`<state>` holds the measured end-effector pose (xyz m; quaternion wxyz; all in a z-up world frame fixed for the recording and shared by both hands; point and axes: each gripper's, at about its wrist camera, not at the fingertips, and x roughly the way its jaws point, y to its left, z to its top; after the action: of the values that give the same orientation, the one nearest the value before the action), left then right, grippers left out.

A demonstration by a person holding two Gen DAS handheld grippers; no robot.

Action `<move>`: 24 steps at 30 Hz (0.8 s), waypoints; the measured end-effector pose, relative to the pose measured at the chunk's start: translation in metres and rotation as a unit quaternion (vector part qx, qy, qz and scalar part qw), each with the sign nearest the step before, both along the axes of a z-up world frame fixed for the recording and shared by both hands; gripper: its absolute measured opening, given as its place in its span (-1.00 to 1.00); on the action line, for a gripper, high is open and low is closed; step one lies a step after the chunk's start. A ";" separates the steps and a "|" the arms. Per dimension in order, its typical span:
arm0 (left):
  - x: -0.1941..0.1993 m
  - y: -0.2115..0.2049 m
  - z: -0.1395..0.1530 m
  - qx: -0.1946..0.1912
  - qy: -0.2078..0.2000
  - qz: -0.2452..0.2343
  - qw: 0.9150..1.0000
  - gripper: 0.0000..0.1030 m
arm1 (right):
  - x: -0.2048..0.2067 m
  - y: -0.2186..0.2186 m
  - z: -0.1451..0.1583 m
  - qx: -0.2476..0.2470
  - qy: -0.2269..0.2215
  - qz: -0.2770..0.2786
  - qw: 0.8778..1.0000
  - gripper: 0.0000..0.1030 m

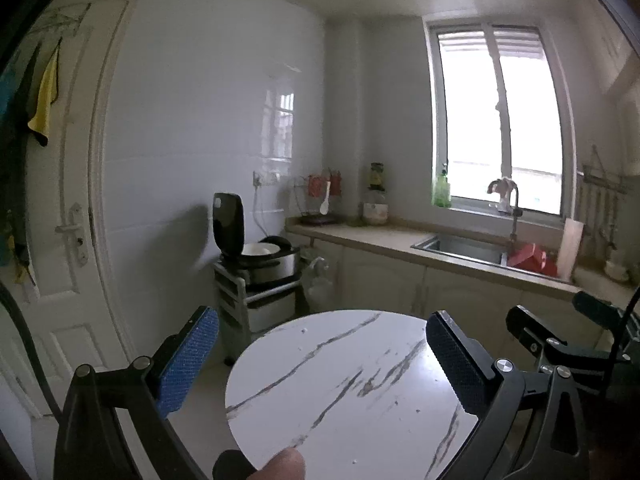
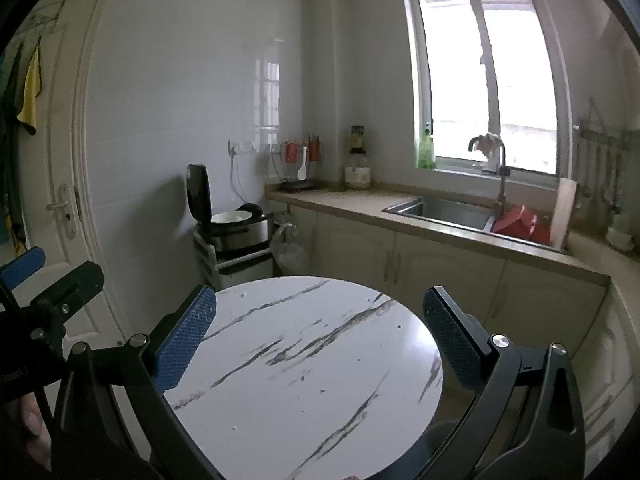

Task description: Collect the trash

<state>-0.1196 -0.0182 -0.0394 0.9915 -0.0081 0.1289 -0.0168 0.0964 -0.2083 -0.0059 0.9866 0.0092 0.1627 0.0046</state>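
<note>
Left wrist view: left gripper [image 1: 322, 360] spread, empty | right gripper [image 2: 320, 340] likewise, poised over near marble table [image 2: 304, 392] | crumbs only.

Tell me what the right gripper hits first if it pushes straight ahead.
Probably nothing close: the open right gripper points over the round marble table, so the counter cabinet doors beyond look first, though depth is unclear.

Blk gripper frames, blue textured fingers [image 1: 188, 360], silver screws [image 1: 505, 365].
</note>
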 end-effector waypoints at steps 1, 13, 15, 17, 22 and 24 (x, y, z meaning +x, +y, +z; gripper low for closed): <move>-0.003 0.001 0.000 0.001 -0.001 0.001 1.000 0.99 | -0.002 0.001 0.001 -0.001 -0.002 0.000 1.000 1.00; 0.007 0.009 0.003 -0.014 0.006 -0.005 1.000 0.99 | -0.005 0.002 0.003 -0.001 -0.005 0.002 1.000 1.00; 0.008 0.010 0.004 -0.016 0.008 -0.007 1.000 0.99 | -0.005 0.001 0.003 -0.002 -0.005 0.001 1.000 1.00; 0.012 0.014 0.007 -0.016 0.008 -0.007 1.000 0.99 | -0.005 0.001 0.003 -0.001 -0.005 0.002 1.000 1.00; 0.013 0.015 0.008 -0.016 0.008 -0.007 1.000 0.99 | -0.005 -0.001 0.003 -0.001 -0.006 0.003 1.000 1.00; 0.013 0.015 0.009 -0.016 0.007 -0.007 1.000 0.99 | -0.005 -0.002 0.003 0.000 -0.006 0.002 1.000 1.00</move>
<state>-0.1063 -0.0027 -0.0305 0.9901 -0.0231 0.1358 -0.0255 0.0910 -0.2103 -0.0024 0.9876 0.0084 0.1564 0.0068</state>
